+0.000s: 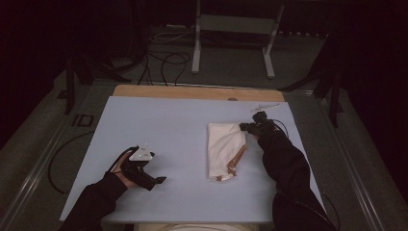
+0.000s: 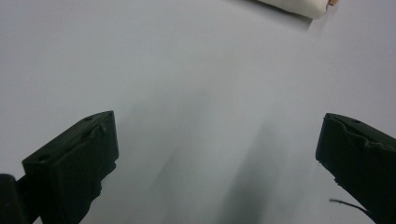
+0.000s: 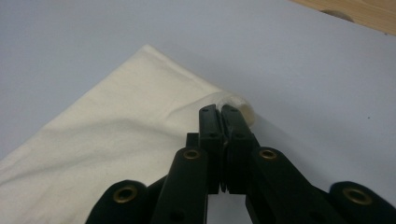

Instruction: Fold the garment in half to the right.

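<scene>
A folded cream cloth with an orange-brown strip along its right edge lies on the pale blue table top, right of centre. My right gripper is at the cloth's far right corner, shut on that corner. In the right gripper view the jaws of my right gripper are pressed together with the curled cloth edge pinched at their tips. My left gripper rests low at the near left of the table, a good way from the cloth. In the left gripper view its jaws stand wide apart over bare table, with a cloth corner far ahead.
A wooden strip runs along the table's far edge. A small white object lies near the far right corner. Cables and a grey metal frame stand on the floor beyond the table.
</scene>
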Tool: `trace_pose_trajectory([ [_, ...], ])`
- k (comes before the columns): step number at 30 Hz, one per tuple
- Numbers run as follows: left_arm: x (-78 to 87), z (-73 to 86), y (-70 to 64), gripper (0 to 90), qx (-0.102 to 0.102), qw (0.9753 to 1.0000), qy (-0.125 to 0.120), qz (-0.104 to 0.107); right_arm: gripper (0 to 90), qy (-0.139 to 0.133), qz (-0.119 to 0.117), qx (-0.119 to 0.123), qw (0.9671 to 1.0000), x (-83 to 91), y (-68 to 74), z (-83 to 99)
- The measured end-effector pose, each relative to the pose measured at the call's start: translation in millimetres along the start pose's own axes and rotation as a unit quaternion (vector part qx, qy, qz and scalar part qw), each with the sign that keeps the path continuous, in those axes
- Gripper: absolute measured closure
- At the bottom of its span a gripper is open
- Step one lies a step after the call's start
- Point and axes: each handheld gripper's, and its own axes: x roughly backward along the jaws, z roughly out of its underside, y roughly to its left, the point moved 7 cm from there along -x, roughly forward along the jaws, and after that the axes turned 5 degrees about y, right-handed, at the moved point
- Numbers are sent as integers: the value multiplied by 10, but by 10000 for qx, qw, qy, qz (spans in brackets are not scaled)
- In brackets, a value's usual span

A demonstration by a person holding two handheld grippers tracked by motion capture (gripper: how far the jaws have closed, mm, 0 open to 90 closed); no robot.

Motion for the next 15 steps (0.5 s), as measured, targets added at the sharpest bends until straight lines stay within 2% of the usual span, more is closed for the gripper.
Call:
trace_pose_trajectory([
  [2,24,23,-1,0,25,10000,-35,-36,883,-11,-2,-23,10000,-8,-13,8],
  [10,126,140,46,0,205,9996,-107,-184,844,232,91,-312,9992,-153,-174,210],
  [12,144,170,54,0,247,9994,-123,-205,898,280,65,-359,9989,-163,-187,251],
  [15,157,219,64,0,282,9993,-95,-235,900,371,117,-321,9987,-169,-206,298],
])
